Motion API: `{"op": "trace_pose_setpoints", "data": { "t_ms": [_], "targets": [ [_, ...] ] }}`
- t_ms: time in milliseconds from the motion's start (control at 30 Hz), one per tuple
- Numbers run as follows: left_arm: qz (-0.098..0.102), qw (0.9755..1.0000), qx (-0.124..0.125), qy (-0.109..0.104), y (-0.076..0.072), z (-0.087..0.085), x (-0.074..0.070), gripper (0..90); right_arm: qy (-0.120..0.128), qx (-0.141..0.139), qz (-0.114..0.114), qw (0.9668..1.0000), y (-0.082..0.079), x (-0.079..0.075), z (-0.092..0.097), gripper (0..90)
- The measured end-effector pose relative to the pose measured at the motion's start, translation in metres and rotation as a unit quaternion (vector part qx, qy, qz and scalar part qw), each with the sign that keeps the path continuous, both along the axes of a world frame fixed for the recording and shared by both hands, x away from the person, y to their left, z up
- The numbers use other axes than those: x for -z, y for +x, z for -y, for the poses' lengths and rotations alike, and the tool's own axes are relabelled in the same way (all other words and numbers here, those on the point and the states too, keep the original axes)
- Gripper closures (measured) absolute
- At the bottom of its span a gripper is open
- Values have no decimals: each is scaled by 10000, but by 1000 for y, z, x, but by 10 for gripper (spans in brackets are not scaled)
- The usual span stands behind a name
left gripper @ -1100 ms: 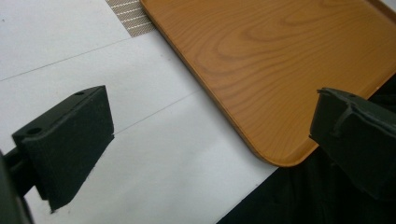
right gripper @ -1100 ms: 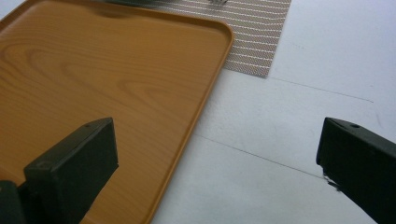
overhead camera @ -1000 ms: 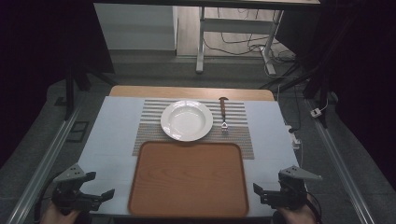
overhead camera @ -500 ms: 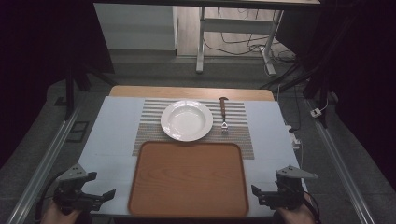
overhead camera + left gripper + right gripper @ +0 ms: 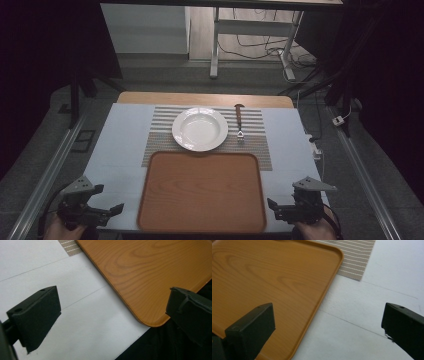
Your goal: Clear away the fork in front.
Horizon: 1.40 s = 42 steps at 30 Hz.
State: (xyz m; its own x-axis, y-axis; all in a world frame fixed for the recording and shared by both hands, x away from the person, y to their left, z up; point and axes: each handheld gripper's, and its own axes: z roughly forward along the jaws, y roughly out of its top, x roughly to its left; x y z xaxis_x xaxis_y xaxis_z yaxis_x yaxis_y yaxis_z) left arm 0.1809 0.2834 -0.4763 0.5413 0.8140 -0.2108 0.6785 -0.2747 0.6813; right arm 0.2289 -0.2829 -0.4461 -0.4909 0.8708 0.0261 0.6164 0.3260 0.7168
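Seemingly both grippers eased back, tray untouched.

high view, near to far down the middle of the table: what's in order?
Wooden tray → striped placemat → white plate. The fork lies right of the plate on the mat.

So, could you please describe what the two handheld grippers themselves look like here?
Both the left gripper and the right gripper are black, each topped by a grey three-cornered plate. In the gripper views their jaws are blocky, matte black slabs with small round holes near the tips. No sleeves are visible.
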Motion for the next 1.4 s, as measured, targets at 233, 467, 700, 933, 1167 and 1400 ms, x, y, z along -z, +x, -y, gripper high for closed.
{"op": "trace_pose_setpoints", "data": {
  "t_ms": [233, 467, 700, 933, 1167, 1400],
  "targets": [
    [-13, 10000, -11, -49, 0, -1, 0, 0, 30, -149, 51, 9999, 1, 0, -7, 0],
    [-23, 10000, -29, -73, 0, -2, 0, 0, 74, -321, 21, 9995, 4, 0, -14, 0],
    [-30, 10000, -39, -81, 0, -2, 0, 0, 184, -502, -49, 9986, 9, 1, -20, 0],
    [-33, 9999, -41, -92, 0, -2, 0, 0, 205, -719, -89, 9972, 15, 3, -28, 0],
    [-34, 9999, -43, -90, 0, -2, 0, 0, 231, -901, -193, 9955, 24, 6, -41, 0],
    [-39, 9999, -47, -93, 1, -2, 0, 0, 77, -1114, -243, 9934, 34, 11, -59, 0]
  ]
}}
